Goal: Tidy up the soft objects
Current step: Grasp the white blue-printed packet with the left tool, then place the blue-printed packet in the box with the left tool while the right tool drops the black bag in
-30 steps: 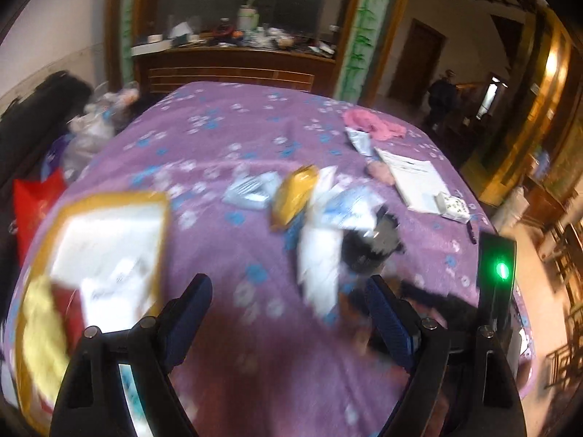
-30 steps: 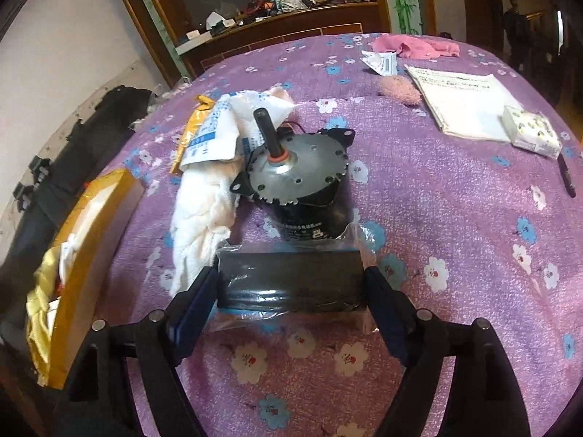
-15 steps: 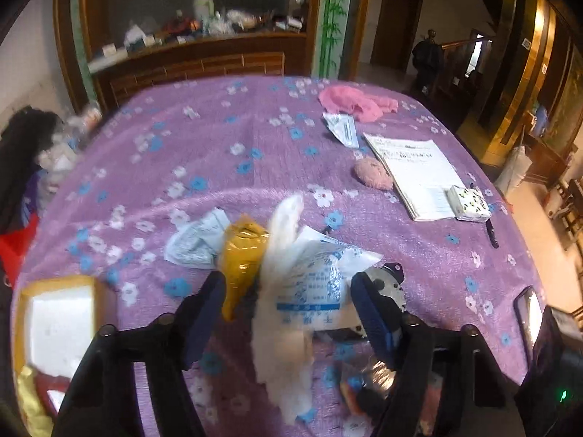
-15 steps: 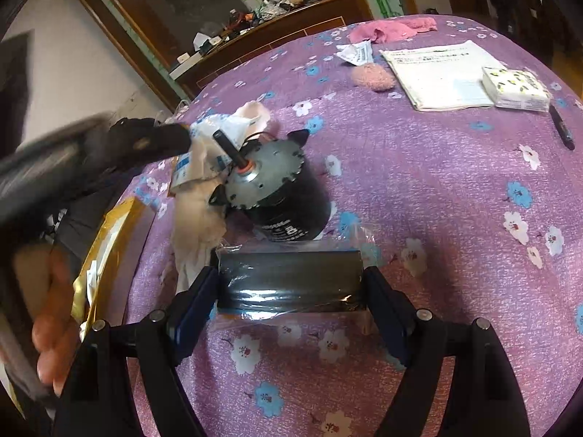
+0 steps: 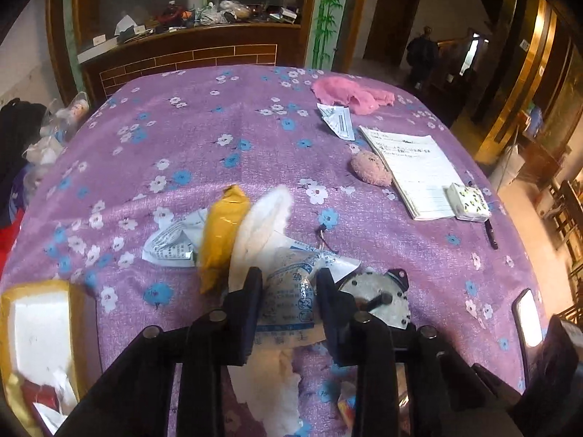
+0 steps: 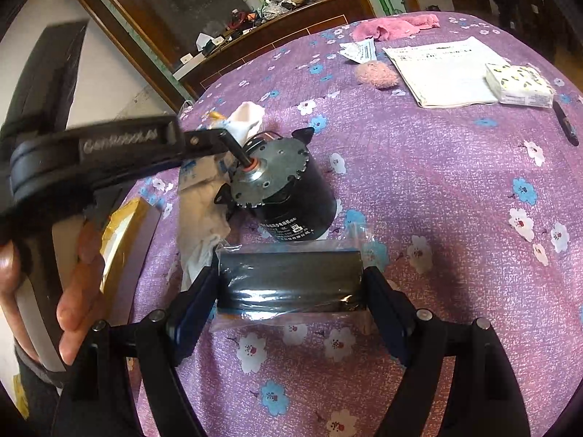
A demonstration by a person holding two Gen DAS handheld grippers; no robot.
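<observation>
Crinkly clear plastic packet with blue print (image 5: pixel 288 298), lying over a white fluffy cloth (image 5: pixel 262 225) beside the black cylindrical motor (image 6: pixel 288 189), sits pinched between the left gripper (image 5: pixel 288 291) jaws; it looks light, limp and slippery, so a mid-body pinch seems best. Right gripper (image 6: pixel 291 284) jaws clamp both ends of a black plastic-wrapped block (image 6: pixel 289 276) on the purple floral tablecloth (image 6: pixel 455 200).

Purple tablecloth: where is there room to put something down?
Bare cloth lies behind the yellow packet, left of the pink cloth. More lies between the motor and the notebook. It is crowded around the motor, white cloth and left gripper.
</observation>
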